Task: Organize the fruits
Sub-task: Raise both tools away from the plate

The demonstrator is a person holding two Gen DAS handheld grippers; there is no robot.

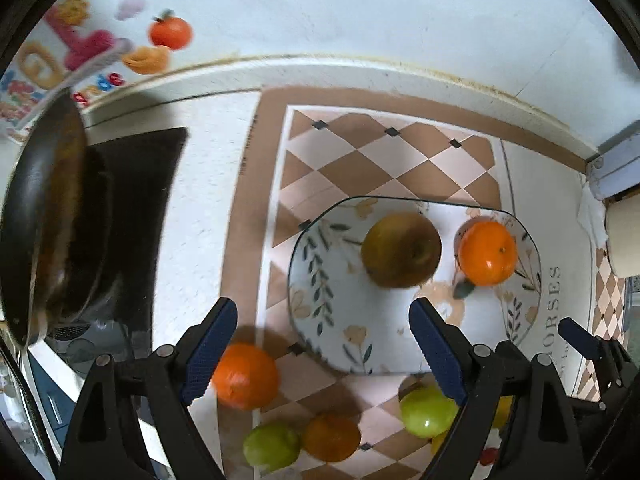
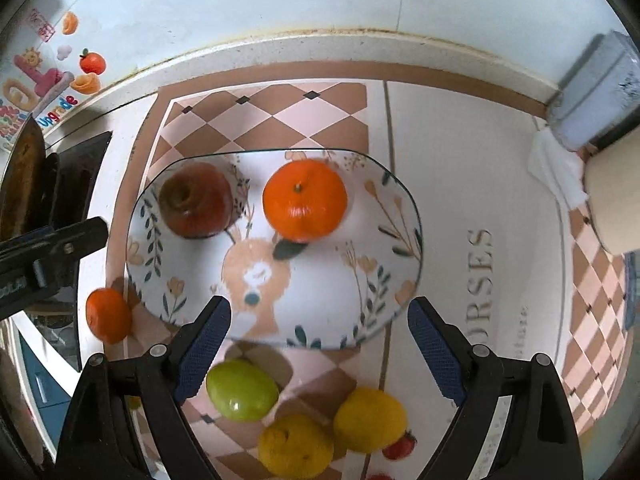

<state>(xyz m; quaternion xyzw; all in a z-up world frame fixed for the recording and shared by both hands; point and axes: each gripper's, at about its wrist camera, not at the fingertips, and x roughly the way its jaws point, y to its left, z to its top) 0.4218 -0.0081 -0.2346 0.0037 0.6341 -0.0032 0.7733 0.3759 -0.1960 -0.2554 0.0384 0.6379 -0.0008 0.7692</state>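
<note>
A floral plate (image 2: 392,240) (image 1: 320,292) lies on a checkered mat and holds a red-green apple (image 2: 196,200) (image 1: 400,250) and an orange (image 2: 305,199) (image 1: 486,253). Loose on the mat near me are an orange (image 1: 245,376) (image 2: 108,315), a green apple (image 2: 242,390) (image 1: 428,410), two lemons (image 2: 370,419) (image 2: 295,445), another green fruit (image 1: 272,446) and another orange (image 1: 331,437). My left gripper (image 1: 324,352) is open and empty above the plate's near edge. My right gripper (image 2: 320,354) is open and empty above the green apple.
A dark pan (image 1: 44,224) stands on a black hob at the left. The wall with fruit stickers (image 1: 170,32) runs behind the counter. A grey box (image 2: 596,92), a white cloth (image 2: 556,168) and a beige container (image 2: 616,200) stand at the right. A small red fruit (image 2: 402,446) lies by the lemons.
</note>
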